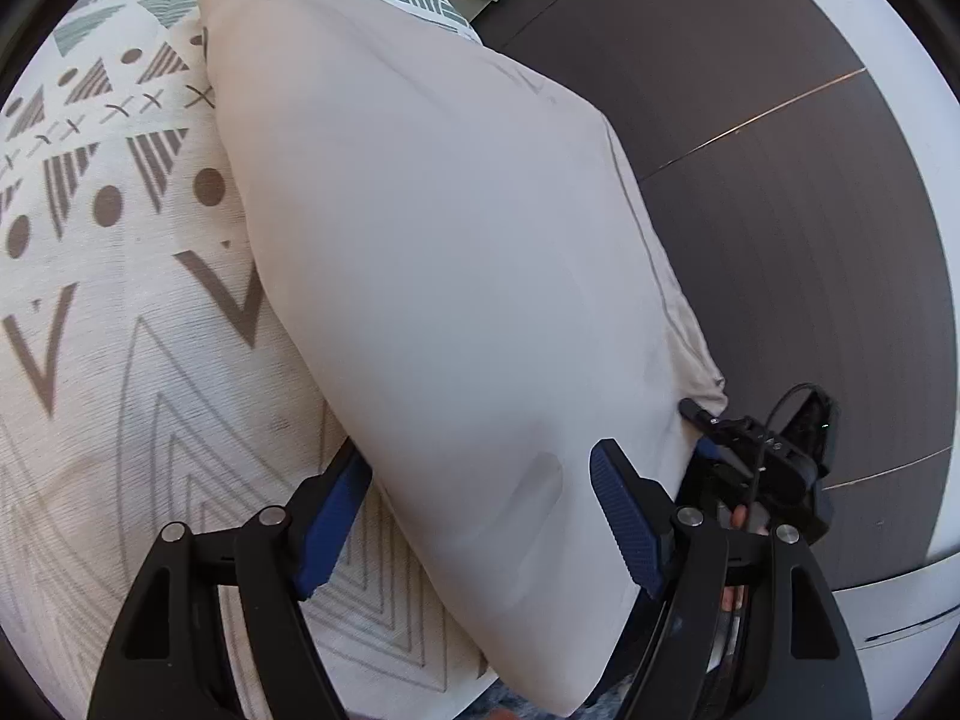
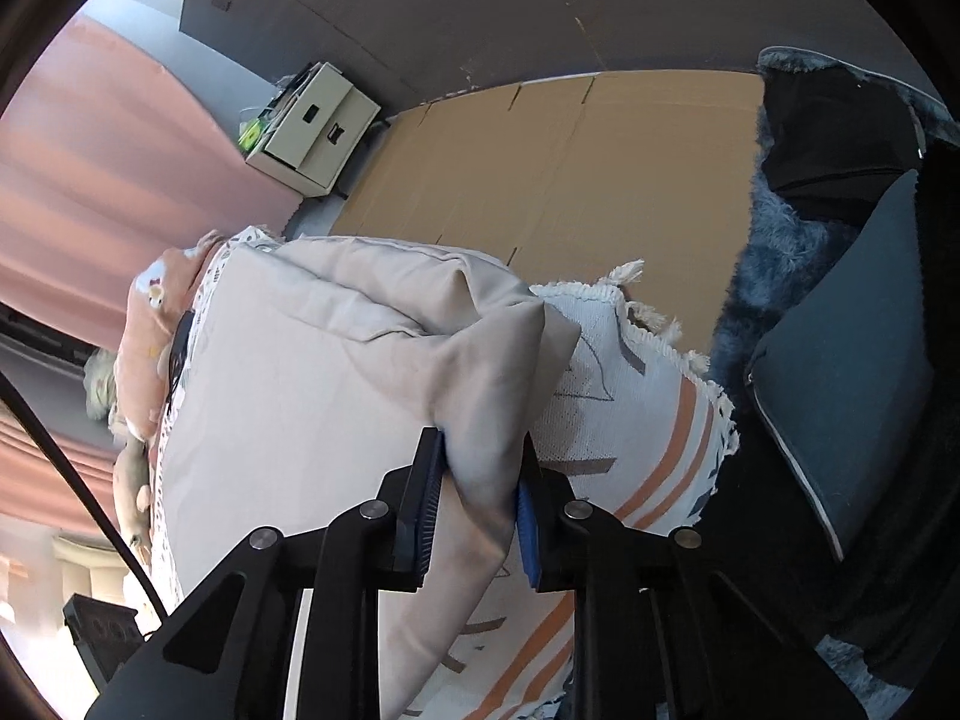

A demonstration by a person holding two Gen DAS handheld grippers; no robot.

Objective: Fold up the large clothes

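A large beige garment (image 1: 432, 252) lies spread over a patterned bedspread (image 1: 108, 300). My left gripper (image 1: 480, 462) is open, its blue-padded fingers (image 1: 624, 516) either side of the garment's near edge, one finger under the cloth's left side. My right gripper (image 2: 480, 468) is shut on a bunched corner of the beige garment (image 2: 480, 384) and holds it lifted off the bed. The right gripper also shows in the left wrist view (image 1: 756, 450), at the garment's right corner.
The patterned bedspread (image 2: 630, 396) has a fringed edge. Dark floor (image 1: 780, 180) lies right of the bed. A flat cardboard sheet (image 2: 570, 168) lies on the floor beyond, with a cream box (image 2: 312, 126), a pink curtain (image 2: 108, 180) and a dark fluffy rug (image 2: 774, 252).
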